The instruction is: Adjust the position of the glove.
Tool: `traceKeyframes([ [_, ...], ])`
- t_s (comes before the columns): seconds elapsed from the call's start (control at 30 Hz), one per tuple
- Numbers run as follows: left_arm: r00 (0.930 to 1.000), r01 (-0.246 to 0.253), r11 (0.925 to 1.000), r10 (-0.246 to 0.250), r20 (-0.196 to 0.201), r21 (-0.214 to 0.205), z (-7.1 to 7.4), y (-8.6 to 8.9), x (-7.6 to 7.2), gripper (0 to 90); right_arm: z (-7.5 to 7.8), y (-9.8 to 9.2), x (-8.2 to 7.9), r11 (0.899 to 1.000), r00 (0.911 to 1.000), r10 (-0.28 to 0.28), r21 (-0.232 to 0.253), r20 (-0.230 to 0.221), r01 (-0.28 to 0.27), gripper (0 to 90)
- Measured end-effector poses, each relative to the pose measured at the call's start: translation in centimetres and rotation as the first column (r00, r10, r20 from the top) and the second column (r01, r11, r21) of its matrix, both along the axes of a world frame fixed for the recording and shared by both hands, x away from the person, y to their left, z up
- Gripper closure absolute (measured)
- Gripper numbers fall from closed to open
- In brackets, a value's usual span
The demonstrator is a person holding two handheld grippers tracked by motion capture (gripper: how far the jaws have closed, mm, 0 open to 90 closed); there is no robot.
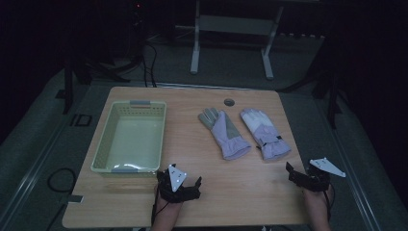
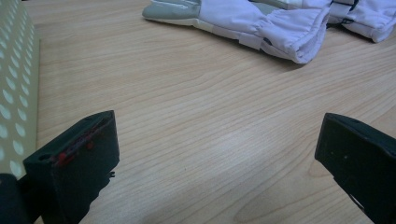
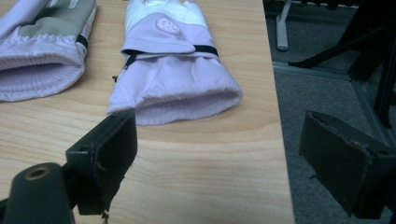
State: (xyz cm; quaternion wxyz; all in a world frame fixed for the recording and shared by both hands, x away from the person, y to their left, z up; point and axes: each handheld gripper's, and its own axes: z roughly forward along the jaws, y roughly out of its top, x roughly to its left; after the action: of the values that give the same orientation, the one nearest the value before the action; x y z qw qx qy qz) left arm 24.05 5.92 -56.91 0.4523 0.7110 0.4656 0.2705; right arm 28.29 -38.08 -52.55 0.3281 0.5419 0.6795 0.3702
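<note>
High view: your left gripper point(image 1: 185, 185) and right gripper point(image 1: 303, 177) rest near the table's point(image 1: 231, 192) front edge; two gloves lie beyond, beside the basket point(image 1: 131, 136).
Left gripper view: your jaws stand apart, empty; the left glove point(image 2: 252, 21) lies ahead.
Right gripper view: your jaws gape, empty; the right glove point(image 3: 173, 70) lies just ahead.

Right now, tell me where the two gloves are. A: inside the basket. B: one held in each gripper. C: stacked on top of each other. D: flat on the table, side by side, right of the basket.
D: both the left glove and the right glove lie flat on the table, side by side and apart from the basket, with neither gripper touching them.
</note>
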Motion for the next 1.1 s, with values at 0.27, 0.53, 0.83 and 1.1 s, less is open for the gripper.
traceKeyframes([
  [0.27, 1.0, 0.003, 1.0, -0.003, 0.001, 0.003, 0.0, 0.0, 0.0, 0.0, 2.7, 0.0, 0.5, 1.0, 0.9997, -0.01, -0.017, 0.024, 0.01, 13.0],
  [0.53, 1.0, 0.003, 1.0, -0.003, 0.0, 0.001, 0.0, 0.0, 0.0, 0.0, 5.5, -0.3, 1.3, 1.0, 0.9996, -0.001, 0.004, 0.027, 0.001, 15.9],
  [0.83, 1.0, 0.004, 1.0, -0.004, -0.001, 0.003, 0.0, 0.0, 0.0, 0.0, 7.2, 0.7, 2.2, 0.999, 0.9997, 0.025, 0.031, 0.003, -0.025, 13.3],
  [1.1, 1.0, 0.004, 1.0, -0.004, -0.001, 0.001, 0.0, 0.0, 0.0, 0.0, 9.0, 2.3, 3.2, 0.995, 0.9953, 0.095, 0.013, 0.018, -0.095, 11.6],
])
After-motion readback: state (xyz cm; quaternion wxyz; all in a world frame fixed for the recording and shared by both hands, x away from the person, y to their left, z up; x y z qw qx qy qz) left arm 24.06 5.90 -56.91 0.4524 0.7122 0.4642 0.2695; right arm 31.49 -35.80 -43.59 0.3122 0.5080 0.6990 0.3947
